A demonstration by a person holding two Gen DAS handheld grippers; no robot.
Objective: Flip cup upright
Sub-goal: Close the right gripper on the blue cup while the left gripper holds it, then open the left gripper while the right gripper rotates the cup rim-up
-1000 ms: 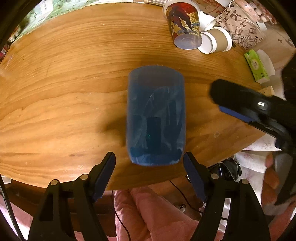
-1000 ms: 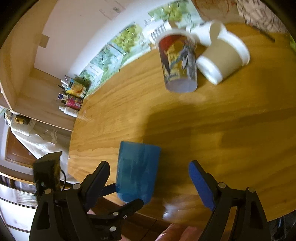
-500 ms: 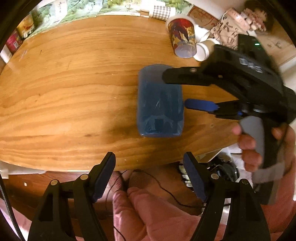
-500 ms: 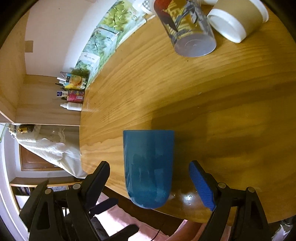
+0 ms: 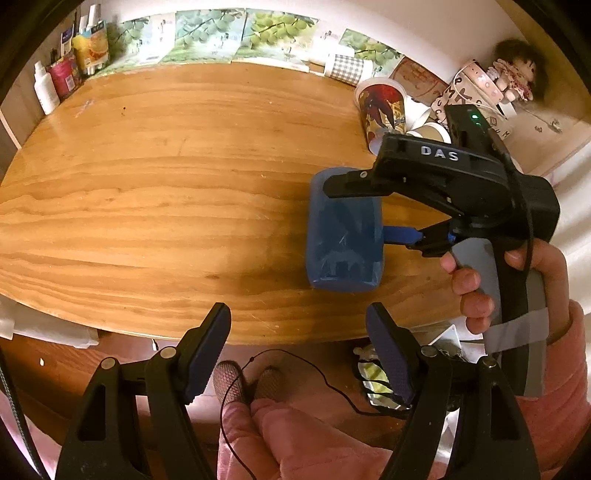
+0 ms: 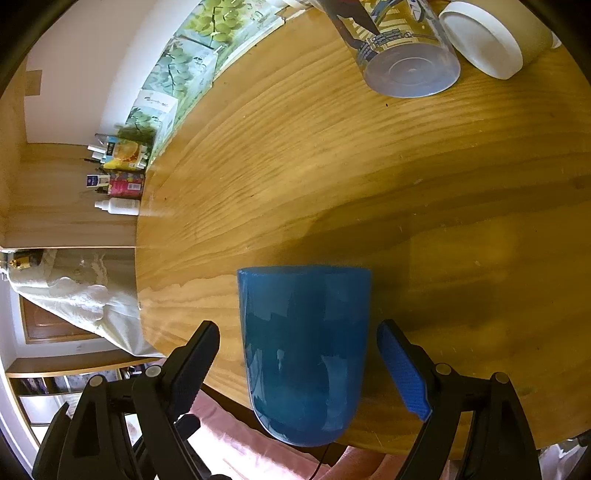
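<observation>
Surroundings: a printed clear plastic tumbler (image 6: 400, 48) lies on its side at the far end of the oval wooden worktop (image 5: 166, 177); a tan paper cup with a white lid (image 6: 491, 40) lies just beside it; small bottles and cartons (image 5: 62, 66) stand at the far left corner; leafy green cartons (image 5: 221, 35) line the wall behind
In the way: nothing sits between either hand-held gripper and the cup
Cup: the smooth blue plastic cup (image 6: 304, 350) lies on its side near the worktop's front edge, rounded base toward the person, open rim pointing away
Right hand-held gripper (image 6: 299, 369): jaws spread wide, one on each side of the cup's body; a gap shows on both sides; not touching
Left hand-held gripper (image 5: 299, 350): jaws wide, holding nothing; out past the worktop's near edge, well apart from the cup
Materials: glossy cup with pale reflections; grained varnished wood; black jaws with ribbed blue pads (image 6: 404, 373)
</observation>
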